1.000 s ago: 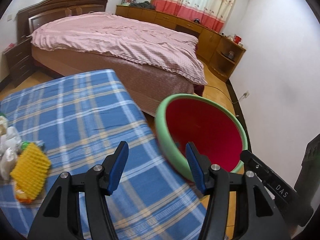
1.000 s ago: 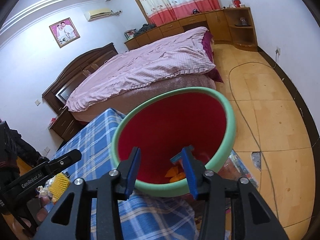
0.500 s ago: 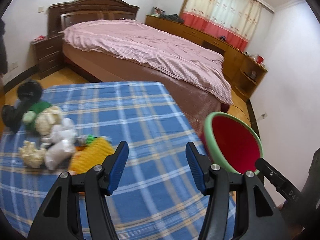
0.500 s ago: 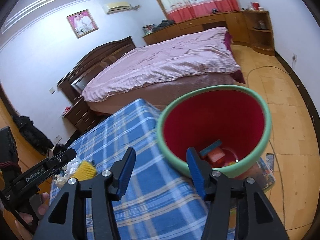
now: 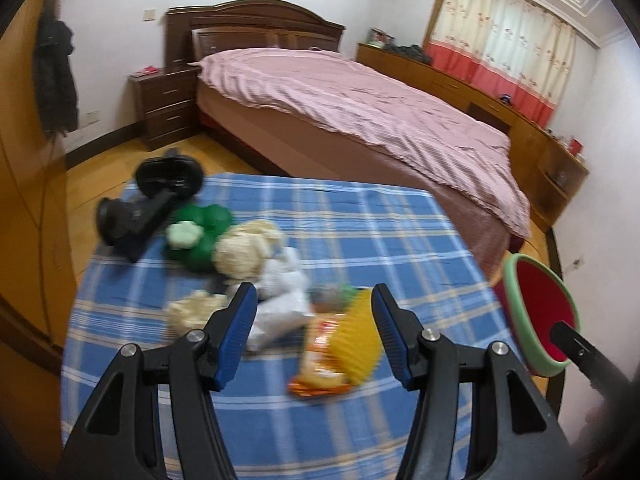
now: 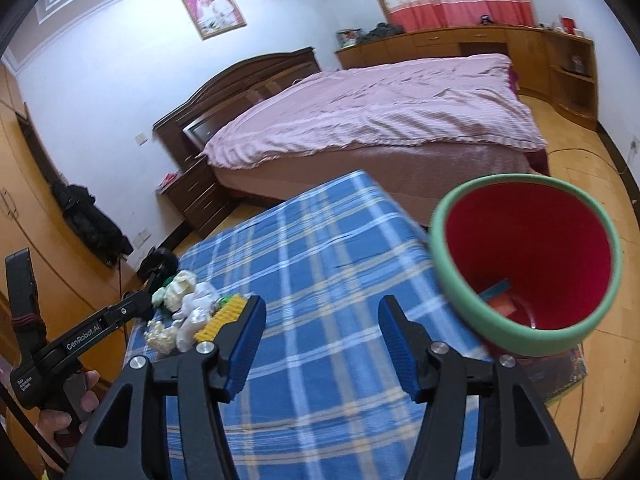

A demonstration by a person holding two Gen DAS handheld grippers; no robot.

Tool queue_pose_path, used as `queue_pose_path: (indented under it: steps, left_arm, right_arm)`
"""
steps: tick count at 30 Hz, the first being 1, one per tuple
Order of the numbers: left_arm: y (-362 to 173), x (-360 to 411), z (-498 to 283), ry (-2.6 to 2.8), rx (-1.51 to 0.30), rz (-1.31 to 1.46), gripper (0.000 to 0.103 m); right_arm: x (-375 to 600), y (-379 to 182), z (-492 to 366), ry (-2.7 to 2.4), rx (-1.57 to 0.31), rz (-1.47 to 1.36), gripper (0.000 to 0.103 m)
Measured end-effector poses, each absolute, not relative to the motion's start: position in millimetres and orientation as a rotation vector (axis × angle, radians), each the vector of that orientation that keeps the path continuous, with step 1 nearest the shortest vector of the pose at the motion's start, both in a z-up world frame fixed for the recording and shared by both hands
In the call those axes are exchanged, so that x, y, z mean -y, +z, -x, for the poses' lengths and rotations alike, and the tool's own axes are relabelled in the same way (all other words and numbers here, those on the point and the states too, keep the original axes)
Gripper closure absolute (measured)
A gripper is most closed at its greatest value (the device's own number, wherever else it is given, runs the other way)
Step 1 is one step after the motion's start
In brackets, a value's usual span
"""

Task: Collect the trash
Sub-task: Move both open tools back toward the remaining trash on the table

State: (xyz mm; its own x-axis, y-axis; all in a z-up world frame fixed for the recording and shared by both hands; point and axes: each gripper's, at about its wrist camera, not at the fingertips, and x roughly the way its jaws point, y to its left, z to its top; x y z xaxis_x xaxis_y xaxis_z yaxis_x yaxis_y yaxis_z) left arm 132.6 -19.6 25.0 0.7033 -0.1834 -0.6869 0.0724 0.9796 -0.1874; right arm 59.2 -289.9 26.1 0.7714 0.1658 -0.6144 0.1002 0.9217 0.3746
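A pile of trash lies on the blue plaid table (image 5: pixel 360 224): crumpled white paper (image 5: pixel 280 300), a yellow ridged piece (image 5: pixel 358 340) on an orange wrapper (image 5: pixel 320 376), cream crumpled wads (image 5: pixel 244 248) and a green item (image 5: pixel 204 232). My left gripper (image 5: pixel 314 336) is open and empty just in front of the pile. A red bin with a green rim (image 6: pixel 528 264) stands off the table's right edge, with a few items inside; it also shows in the left wrist view (image 5: pixel 536 312). My right gripper (image 6: pixel 322 344) is open and empty above the table, left of the bin. The pile shows at the left in the right wrist view (image 6: pixel 188 312).
A black dumbbell-like object (image 5: pixel 148 200) lies at the table's far left corner. A bed with a pink cover (image 5: pixel 360 108) stands behind the table, with a nightstand (image 5: pixel 164 108) at its left. Wooden cabinets (image 6: pixel 480 48) line the far wall.
My left gripper has swung left from the bin toward the trash pile, which now sits between its fingers in view. My right gripper has drawn back and left from over the bin.
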Motion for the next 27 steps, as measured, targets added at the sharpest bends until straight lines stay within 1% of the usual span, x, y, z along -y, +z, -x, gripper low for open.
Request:
queue_pose_path:
  steps: [12, 21, 27]
  left_arm:
    - [-15, -45, -149, -0.019, -0.852, 0.233, 0.044]
    - [-52, -63, -161, 0.004, -0.923, 0.307, 0.044]
    - [-63, -65, -167, -0.016, -0.932, 0.34, 0.044]
  right_arm:
    - [233, 5, -100, 0.099, -0.773, -0.379, 0.041]
    - [195, -16, -126, 0.157, -0.859, -0.338, 0.039]
    - [173, -35, -139, 0.185, -0.919, -0.309, 0.039]
